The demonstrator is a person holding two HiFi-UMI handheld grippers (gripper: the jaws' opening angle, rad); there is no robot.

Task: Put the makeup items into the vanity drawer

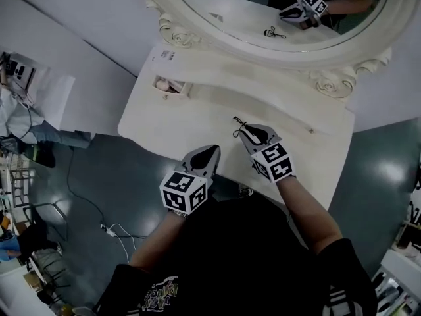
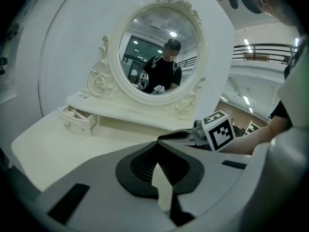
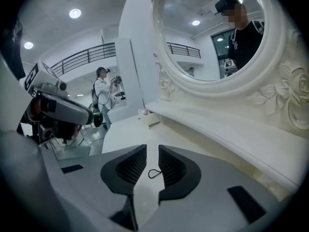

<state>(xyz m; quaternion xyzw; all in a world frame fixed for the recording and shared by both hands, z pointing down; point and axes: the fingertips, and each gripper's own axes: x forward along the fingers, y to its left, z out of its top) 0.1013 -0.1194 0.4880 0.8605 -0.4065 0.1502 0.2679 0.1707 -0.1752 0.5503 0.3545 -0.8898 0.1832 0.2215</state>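
A thin black eyelash curler [image 1: 237, 126] lies on the white vanity top [image 1: 177, 120], and it shows again in the mirror. My right gripper [image 1: 247, 132] is down at it. In the right gripper view its jaws stand a narrow gap apart, with the curler's black loop [image 3: 154, 173] between the tips of the right gripper [image 3: 152, 151]. My left gripper [image 1: 212, 151] hovers just left of it over the front edge, shut and empty [image 2: 155, 151]. The small drawer [image 1: 168, 84] at the back left stands open with pale items inside; it also appears in both gripper views [image 2: 77, 120] [image 3: 147, 117].
The oval mirror [image 1: 263, 5] in its carved frame rises behind a raised shelf [image 1: 263, 101]. White wall panels stand to the left. Cables [image 1: 112, 229] run over the dark floor. A person [image 3: 103, 95] stands far off in the hall.
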